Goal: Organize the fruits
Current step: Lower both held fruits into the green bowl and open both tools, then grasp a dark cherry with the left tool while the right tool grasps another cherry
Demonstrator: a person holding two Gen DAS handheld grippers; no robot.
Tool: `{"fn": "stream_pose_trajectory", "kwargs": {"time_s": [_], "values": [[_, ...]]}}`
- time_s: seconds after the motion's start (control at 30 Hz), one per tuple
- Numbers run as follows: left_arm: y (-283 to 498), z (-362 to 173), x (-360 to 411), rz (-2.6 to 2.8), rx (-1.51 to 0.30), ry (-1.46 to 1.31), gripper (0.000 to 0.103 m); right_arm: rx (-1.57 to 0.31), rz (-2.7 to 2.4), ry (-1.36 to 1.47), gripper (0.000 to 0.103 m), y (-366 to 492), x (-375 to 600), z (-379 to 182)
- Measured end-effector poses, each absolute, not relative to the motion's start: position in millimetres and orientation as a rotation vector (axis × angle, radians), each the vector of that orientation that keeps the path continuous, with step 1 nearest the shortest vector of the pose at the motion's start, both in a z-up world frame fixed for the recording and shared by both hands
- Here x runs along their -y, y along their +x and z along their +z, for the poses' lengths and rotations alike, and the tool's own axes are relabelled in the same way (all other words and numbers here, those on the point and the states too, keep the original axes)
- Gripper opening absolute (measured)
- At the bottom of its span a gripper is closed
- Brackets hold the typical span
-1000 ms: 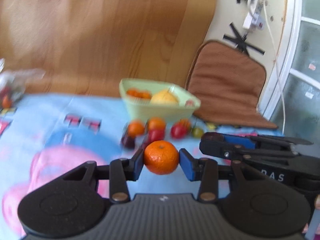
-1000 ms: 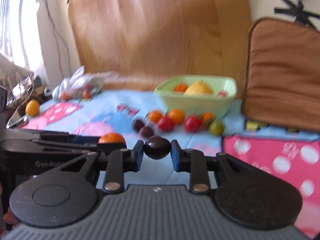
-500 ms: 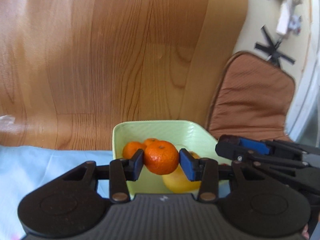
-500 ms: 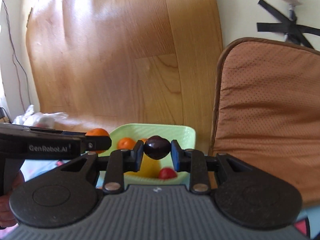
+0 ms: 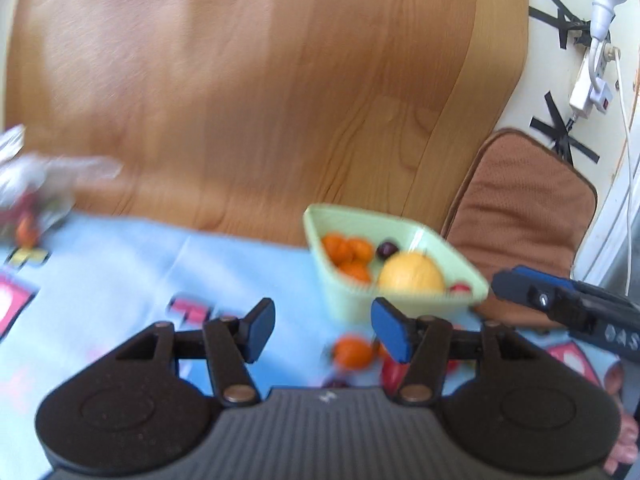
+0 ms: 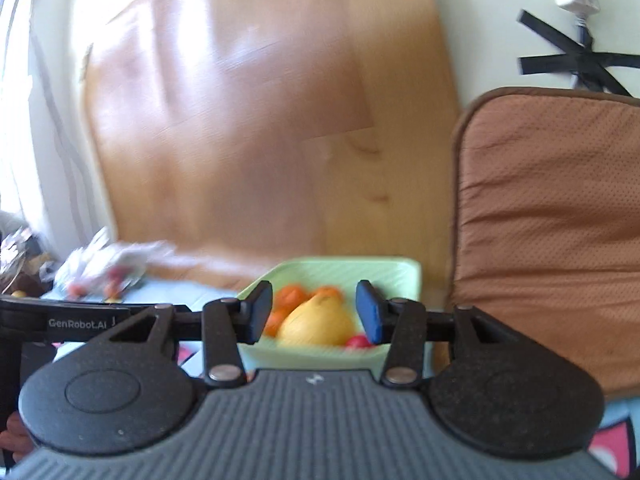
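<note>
A wooden board [image 5: 256,92] leans upright behind the scene, filling most of both views. To its right a brown cushion [image 6: 552,220] stands on edge against the wall, just beside the bowl. A light blue patterned cloth [image 5: 132,264] covers the surface; at its far left lies a crumpled clear plastic bag [image 5: 36,184] with small red fruit inside, blurred.

The pale green bowl [image 5: 404,304] sits near the cloth's far edge. In it lie a large yellow citrus fruit [image 5: 411,274], several mandarins [image 5: 346,254], a dark plum [image 5: 387,249] and a small red fruit at the front corner.

The left gripper [image 5: 323,330] hovers short of the bowl and to its left, jaws opening with nothing between them. Loose fruit on the cloth, among it an orange mandarin [image 5: 353,354], shows just behind its right finger. The right gripper [image 6: 316,312] points at the bowl, jaws opening and empty, the yellow citrus framed between its fingers beyond them.
</note>
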State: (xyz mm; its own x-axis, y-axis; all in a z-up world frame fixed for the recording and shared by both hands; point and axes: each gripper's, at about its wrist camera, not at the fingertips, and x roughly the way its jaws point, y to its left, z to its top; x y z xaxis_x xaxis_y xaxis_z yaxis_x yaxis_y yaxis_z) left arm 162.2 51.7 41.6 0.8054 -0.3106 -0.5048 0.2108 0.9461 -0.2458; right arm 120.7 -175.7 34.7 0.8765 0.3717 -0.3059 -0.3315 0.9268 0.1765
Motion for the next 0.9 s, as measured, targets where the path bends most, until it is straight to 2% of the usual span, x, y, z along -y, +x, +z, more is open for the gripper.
{"fn": "stream_pose_trajectory", "kwargs": {"time_s": [0.03,0.27,0.5,0.57,0.7,0.8,0.83,0.9], "values": [[157,37,-55,-0.276,-0.584,-0.193,0.055,-0.363,0.392,0.093,0.044,111,169,31],[143,23,-65,-0.320,-0.634,-0.293,0.055,-0.507,0.465,-0.043,0.042,83,124,4],[151,17,-59,-0.322,-0.630,-0.295,0.054,-0.537,0.461,-0.065,0.042,98,105,0],[155,13,-56,-0.328,-0.644,-0.290,0.051,-0.546,0.460,-0.069,0.042,104,101,-1],[158,9,-49,-0.352,-0.660,-0.264,0.034,-0.578,0.461,-0.057,0.042,114,97,-7],[156,9,-44,-0.348,-0.643,-0.236,0.023,-0.606,0.479,-0.029,0.027,117,101,-8],[155,10,-42,-0.347,-0.637,-0.225,0.023,-0.609,0.485,-0.023,0.024,117,102,-9],[152,11,-39,-0.343,-0.624,-0.200,0.023,-0.606,0.484,-0.023,0.023,115,102,-8]]}}
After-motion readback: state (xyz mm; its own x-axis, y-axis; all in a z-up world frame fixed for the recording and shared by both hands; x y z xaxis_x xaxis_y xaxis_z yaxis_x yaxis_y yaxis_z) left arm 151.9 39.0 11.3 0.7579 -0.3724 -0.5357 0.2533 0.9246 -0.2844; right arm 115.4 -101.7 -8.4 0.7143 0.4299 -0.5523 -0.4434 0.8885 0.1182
